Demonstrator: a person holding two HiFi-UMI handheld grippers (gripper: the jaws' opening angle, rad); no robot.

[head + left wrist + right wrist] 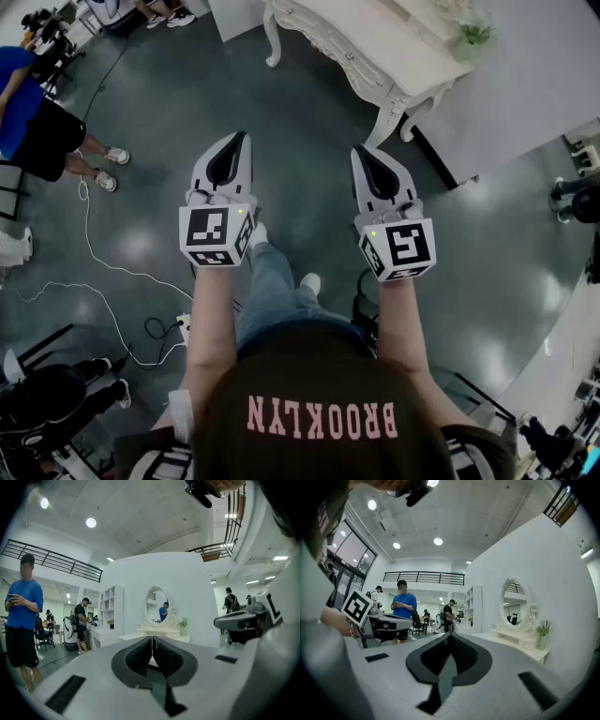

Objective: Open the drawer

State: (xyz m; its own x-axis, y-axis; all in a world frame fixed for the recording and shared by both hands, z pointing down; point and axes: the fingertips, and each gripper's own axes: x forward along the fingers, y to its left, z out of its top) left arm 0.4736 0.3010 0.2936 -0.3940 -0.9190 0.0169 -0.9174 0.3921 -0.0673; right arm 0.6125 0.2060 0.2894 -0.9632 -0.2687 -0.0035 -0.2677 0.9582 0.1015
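Seen from steeply above, a person in a dark shirt [319,412] with pink lettering held two grey grippers level and side by side over a polished grey floor [309,112]. The left gripper [238,139] and right gripper [360,152] each carried a cube with square markers, and each pair of jaws appeared to meet at a point. Ahead stood an ornate white dressing table [356,47] with a small plant [473,33] on it. At the left edge stood a bystander [33,122] in blue, near a white cable [103,272] trailing across the floor.
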